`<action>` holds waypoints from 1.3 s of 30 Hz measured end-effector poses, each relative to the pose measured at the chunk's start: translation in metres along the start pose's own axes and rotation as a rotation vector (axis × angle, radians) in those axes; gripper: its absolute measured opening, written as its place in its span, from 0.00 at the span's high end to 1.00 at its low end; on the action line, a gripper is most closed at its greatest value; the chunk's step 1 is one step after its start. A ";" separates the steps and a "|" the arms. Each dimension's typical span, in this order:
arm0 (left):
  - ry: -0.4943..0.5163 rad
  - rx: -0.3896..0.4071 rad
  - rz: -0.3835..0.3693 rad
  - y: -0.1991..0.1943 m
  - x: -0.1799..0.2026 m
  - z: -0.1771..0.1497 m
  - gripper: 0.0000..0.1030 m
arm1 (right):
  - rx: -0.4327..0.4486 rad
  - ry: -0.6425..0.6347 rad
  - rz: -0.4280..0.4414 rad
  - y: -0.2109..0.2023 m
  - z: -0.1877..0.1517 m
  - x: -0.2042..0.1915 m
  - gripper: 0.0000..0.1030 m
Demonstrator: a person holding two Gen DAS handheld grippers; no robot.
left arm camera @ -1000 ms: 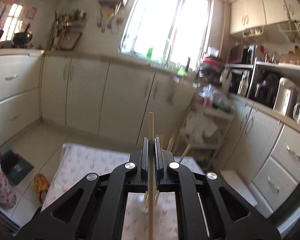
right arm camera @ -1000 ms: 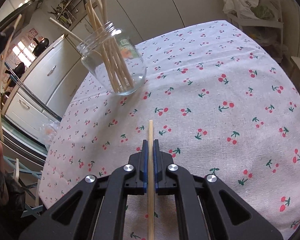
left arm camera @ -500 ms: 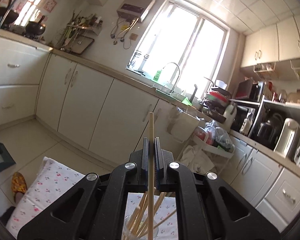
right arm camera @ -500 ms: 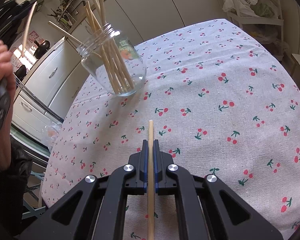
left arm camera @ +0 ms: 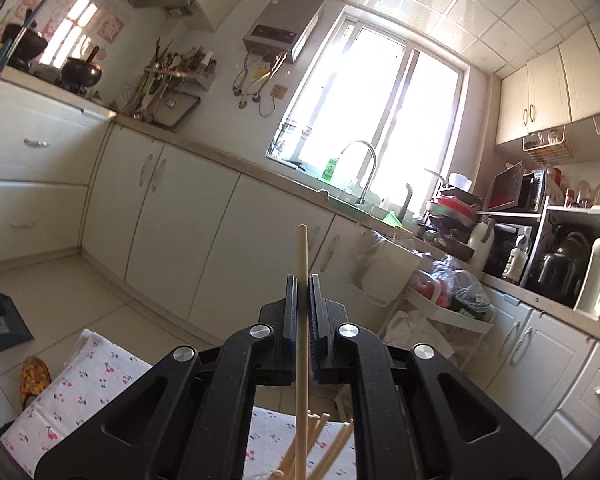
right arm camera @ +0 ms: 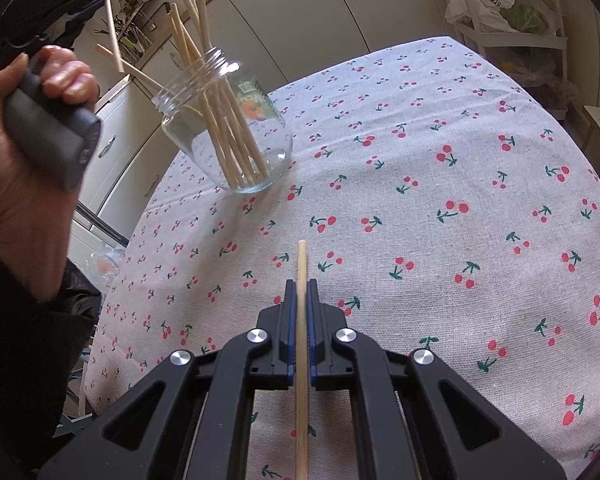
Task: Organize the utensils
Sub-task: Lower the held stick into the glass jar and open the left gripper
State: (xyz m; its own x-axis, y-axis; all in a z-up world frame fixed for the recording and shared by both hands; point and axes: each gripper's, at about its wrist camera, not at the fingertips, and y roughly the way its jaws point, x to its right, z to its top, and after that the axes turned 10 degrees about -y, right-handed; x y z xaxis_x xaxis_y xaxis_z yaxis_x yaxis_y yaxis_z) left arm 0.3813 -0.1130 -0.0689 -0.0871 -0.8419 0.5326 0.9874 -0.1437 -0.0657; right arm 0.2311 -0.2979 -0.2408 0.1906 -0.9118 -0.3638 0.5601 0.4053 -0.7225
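A: What takes up most of the view?

B: The worktop [right arm camera: 440, 184], covered by a pale cloth printed with red cherries. In the left wrist view its corner shows low down [left arm camera: 88, 384], with kitchen cabinets [left arm camera: 188, 236] and a bright window [left arm camera: 380, 120] behind.

A: And on it?

B: A clear glass jar [right arm camera: 236, 128] stands toward the far left part of the cloth, with a bundle of chopsticks [right arm camera: 216, 112] leaning inside it, tops fanned out above the rim. From the left wrist view only a few of their tips [left arm camera: 320, 440] show, right under the tongs.

A: The left tongs?

B: The left tongs [left arm camera: 302, 300] are clenched on a single chopstick [left arm camera: 302, 320], which runs between the pads and pokes out past them. In the right wrist view, a hand [right arm camera: 32, 144] grips the handle of that tool, raised up to the left of the jar, and the chopstick [right arm camera: 114, 34] slants down from its tip, above and beside the jar's mouth, not inside it.

A: The right tongs?

B: The right tongs [right arm camera: 301, 304] are clamped on another chopstick [right arm camera: 301, 340], pointing down over the bare cloth, well apart from the jar.
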 end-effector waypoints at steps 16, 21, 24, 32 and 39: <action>0.182 0.093 0.012 -0.002 0.011 -0.045 0.95 | 0.000 0.012 0.011 0.001 0.000 0.001 0.94; 0.223 0.071 0.009 -0.011 0.010 -0.058 0.95 | 0.000 0.012 0.011 0.000 0.000 0.001 0.94; 0.250 0.044 0.016 -0.018 0.006 -0.064 0.95 | 0.000 0.012 0.010 0.000 0.000 0.001 0.94; 0.320 0.004 0.010 -0.044 0.003 -0.070 0.95 | 0.002 0.011 0.006 0.000 0.000 0.002 0.94; 0.370 -0.013 -0.013 -0.069 0.008 -0.058 0.83 | 0.003 0.015 0.004 -0.001 0.000 0.002 0.94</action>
State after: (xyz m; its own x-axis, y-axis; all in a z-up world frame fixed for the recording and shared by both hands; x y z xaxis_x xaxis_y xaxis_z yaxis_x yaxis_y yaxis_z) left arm 0.3044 -0.1399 -0.1092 -0.1433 -0.9708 0.1924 0.9845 -0.1597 -0.0727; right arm 0.2305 -0.3004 -0.2410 0.1808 -0.9090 -0.3756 0.5619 0.4089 -0.7191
